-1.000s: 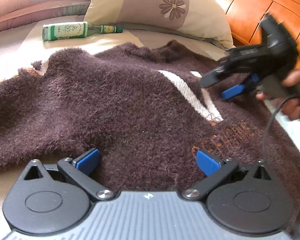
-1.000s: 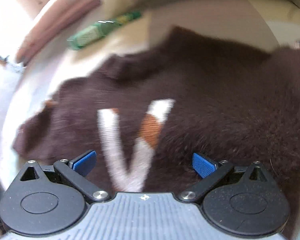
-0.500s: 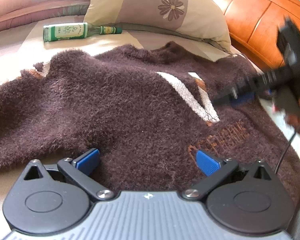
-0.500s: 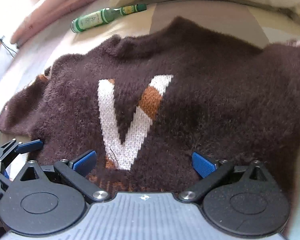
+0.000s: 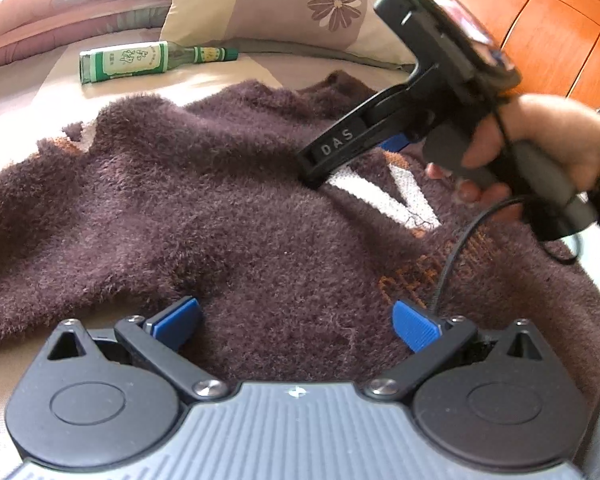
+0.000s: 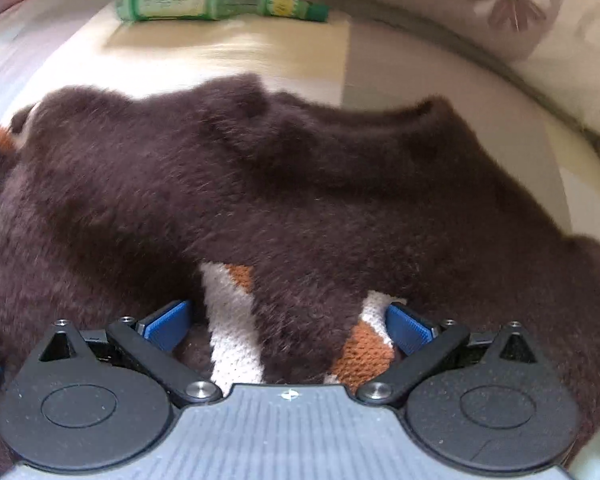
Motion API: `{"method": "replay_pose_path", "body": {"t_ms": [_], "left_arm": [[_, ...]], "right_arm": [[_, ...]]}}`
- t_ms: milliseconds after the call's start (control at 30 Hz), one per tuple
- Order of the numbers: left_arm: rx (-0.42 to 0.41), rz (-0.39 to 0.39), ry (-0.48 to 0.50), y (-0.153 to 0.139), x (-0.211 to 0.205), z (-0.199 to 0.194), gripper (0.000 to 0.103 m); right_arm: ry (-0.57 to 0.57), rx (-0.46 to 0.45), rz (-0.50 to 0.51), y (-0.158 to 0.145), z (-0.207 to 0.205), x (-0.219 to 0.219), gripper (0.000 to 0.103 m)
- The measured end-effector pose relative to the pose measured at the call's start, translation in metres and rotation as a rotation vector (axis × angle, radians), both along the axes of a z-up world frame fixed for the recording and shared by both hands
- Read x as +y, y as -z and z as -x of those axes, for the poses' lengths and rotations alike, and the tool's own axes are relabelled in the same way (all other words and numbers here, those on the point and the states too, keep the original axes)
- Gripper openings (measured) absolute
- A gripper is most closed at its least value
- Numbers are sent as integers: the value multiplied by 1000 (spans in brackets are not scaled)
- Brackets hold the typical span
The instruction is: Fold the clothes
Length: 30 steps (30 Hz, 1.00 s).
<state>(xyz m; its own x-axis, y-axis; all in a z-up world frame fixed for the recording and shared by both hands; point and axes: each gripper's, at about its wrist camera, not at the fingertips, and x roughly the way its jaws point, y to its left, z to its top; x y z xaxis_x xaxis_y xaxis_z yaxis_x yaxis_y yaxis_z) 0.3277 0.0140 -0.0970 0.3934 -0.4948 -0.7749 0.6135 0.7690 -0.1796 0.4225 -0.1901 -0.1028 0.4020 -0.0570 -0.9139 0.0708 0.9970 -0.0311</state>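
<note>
Near edge first: my left gripper (image 5: 296, 322) sits low over the hem side of the brown sweater (image 5: 228, 216), blue pads spread wide, nothing between them, fuzz right under the tips; contact unclear, looks like hovering or just brushing. My right gripper (image 6: 286, 322) is also spread wide, pads straddling the white and orange V pattern (image 6: 232, 320) on the chest. Pile bulges up between the fingers, so it's at least touching, not pinching anything.

From the left wrist view the right tool comes in from the right, held in my right hand (image 5: 540, 144), its nose down on the sweater just by the V.

Sweater lies spread mostly flat on the bed sheet (image 5: 28, 100), front up, rumpled, collar toward the pillows. A sleeve edge with an orange cuff shows at far left. No clean fold visible in either view; the right side is partly out of frame, so can't rule out a tuck there.

Step, my guess: smoothing or picking a grab point on the body. The garment is laid out but not folded down. The next move calls for closing on an edge or a sleeve, not mid-chest; thick pile needs a deep bite or the pads slip.

Farther back: green glass bottle (image 5: 148, 62) lying on its side on the sheet, well clear of the sweater. Then floral pillow (image 5: 300, 4), wooden headboard (image 5: 548, 36) at far right.
</note>
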Motion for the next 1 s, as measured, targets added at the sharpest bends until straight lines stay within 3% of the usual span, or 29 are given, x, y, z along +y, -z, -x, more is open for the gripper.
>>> {"method": "replay_pose_path", "body": {"t_ms": [167, 300, 400, 533, 667, 800, 867, 1000], "left_arm": [[-7, -13, -2, 1, -2, 1, 102], [-8, -11, -1, 3, -3, 4, 102], [-10, -15, 1, 4, -4, 5, 102], [-11, -6, -22, 0, -9, -1, 102], [-8, 10, -69, -8, -20, -13, 102], [-6, 25, -116, -17, -31, -25, 102], [-4, 33, -139, -22, -36, -31, 102], [36, -60, -149, -29, -101, -62, 102]], "right_arm": [[17, -25, -54, 2, -32, -13, 103], [-87, -75, -45, 5, -32, -11, 103], [-62, -149, -154, -7, -1, -34, 103], [6, -291, -256, -32, 77, -67, 103], [-3, -315, -233, -24, 142, -79, 103], [-99, -237, -118, 9, 160, -65, 103], [-112, -269, -78, 12, 166, -58, 103], [-79, -272, -86, 10, 171, -57, 103]]}}
